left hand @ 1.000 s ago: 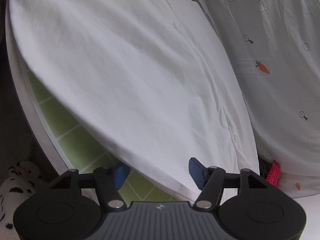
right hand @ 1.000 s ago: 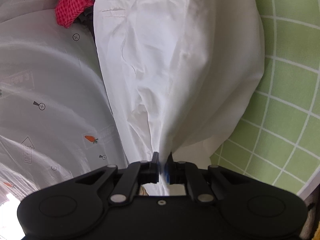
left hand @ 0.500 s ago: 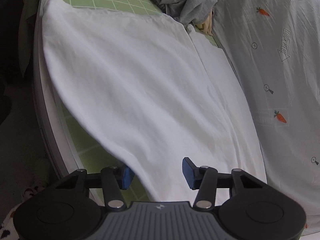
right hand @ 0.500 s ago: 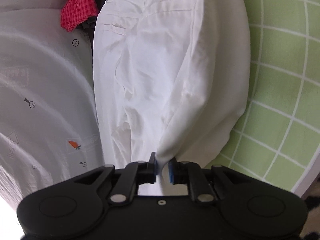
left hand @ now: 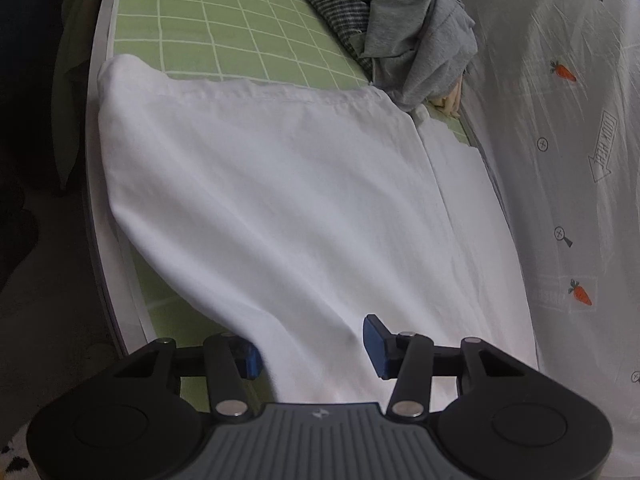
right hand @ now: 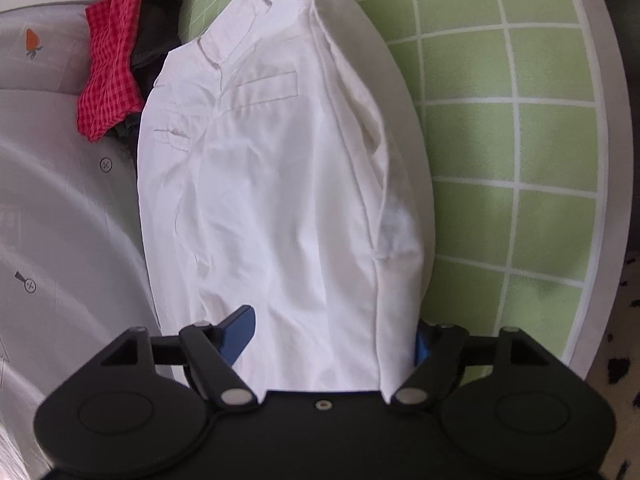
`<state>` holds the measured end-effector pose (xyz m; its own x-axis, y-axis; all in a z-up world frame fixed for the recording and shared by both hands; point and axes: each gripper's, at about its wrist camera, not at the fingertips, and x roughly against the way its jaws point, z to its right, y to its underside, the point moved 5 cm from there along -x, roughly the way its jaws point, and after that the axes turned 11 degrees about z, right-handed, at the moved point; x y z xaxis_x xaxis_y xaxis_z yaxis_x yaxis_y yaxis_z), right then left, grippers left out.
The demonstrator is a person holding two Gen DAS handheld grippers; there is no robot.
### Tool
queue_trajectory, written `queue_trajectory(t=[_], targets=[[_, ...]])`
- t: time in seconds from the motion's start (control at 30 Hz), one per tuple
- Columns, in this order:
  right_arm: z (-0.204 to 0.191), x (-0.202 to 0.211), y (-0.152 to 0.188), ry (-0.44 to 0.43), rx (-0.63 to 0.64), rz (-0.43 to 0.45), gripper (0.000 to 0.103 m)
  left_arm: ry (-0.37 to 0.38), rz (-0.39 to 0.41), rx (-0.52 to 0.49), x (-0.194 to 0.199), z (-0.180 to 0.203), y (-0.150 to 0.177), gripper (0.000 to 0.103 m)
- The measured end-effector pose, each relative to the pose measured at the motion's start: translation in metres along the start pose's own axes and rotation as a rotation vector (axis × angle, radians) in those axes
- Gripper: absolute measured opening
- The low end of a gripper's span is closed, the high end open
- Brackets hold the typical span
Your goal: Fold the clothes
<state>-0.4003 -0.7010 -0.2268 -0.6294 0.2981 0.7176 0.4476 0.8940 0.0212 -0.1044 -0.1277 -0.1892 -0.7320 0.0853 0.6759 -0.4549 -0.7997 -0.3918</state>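
Note:
A white garment (left hand: 272, 200) lies folded lengthwise on the green checked mat (left hand: 224, 28). In the right wrist view it (right hand: 280, 168) shows its waistband and pockets at the far end. My left gripper (left hand: 312, 348) is open, its blue pads either side of the garment's near edge, holding nothing. My right gripper (right hand: 332, 332) is open too, its pads spread wide with the cloth lying between them.
A pile of grey and striped clothes (left hand: 400, 28) sits at the far end of the mat. A red checked cloth (right hand: 110, 60) on dark clothing lies beside the waistband. A carrot-print sheet (left hand: 568, 160) runs along one side. The mat's white edge (right hand: 600, 200) borders the floor.
My right gripper was shut on the white cloth and has opened, and the raised fold has dropped flat. My left gripper stayed open and drew back, showing the garment's far hem.

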Motion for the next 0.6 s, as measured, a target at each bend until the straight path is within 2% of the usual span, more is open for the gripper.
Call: queue_trajectory(t=[0.1,0.17,0.2,0.27,0.3,0.33,0.43,0.53,0.57,0.6], targets=[[0.003,-0.002,-0.003,-0.01,-0.037,0.034,0.079,0.006,0.0,0.017,-0.004,-0.002,-0.008,0.05],[0.001,-0.001,-0.004,-0.007,-0.031,0.059,0.076,0.008,-0.002,0.025,-0.007,-0.003,-0.011,0.05],[-0.001,0.001,-0.004,-0.005,-0.023,0.071,0.073,0.008,-0.004,0.03,-0.008,-0.004,-0.013,0.049],[-0.001,0.004,-0.004,0.003,-0.012,0.083,0.056,0.02,-0.01,0.037,-0.012,-0.005,-0.017,0.049],[-0.001,0.005,-0.004,0.008,-0.015,0.084,0.055,0.028,-0.01,0.069,-0.013,-0.009,-0.02,0.049],[0.001,0.007,-0.005,0.004,-0.044,0.086,0.054,0.037,-0.009,0.102,-0.014,-0.013,-0.022,0.05],[0.008,0.008,-0.01,-0.004,-0.139,0.106,0.056,0.029,0.002,0.117,-0.014,-0.014,-0.027,0.049],[0.013,0.011,-0.017,0.007,-0.143,0.125,0.055,0.021,0.013,0.131,-0.014,-0.016,-0.032,0.049],[0.011,0.01,-0.017,0.009,-0.118,0.123,0.053,0.019,0.017,0.136,-0.013,-0.017,-0.034,0.048],[0.01,0.01,-0.017,0.011,-0.092,0.121,0.051,0.016,0.021,0.14,-0.013,-0.017,-0.035,0.039]])
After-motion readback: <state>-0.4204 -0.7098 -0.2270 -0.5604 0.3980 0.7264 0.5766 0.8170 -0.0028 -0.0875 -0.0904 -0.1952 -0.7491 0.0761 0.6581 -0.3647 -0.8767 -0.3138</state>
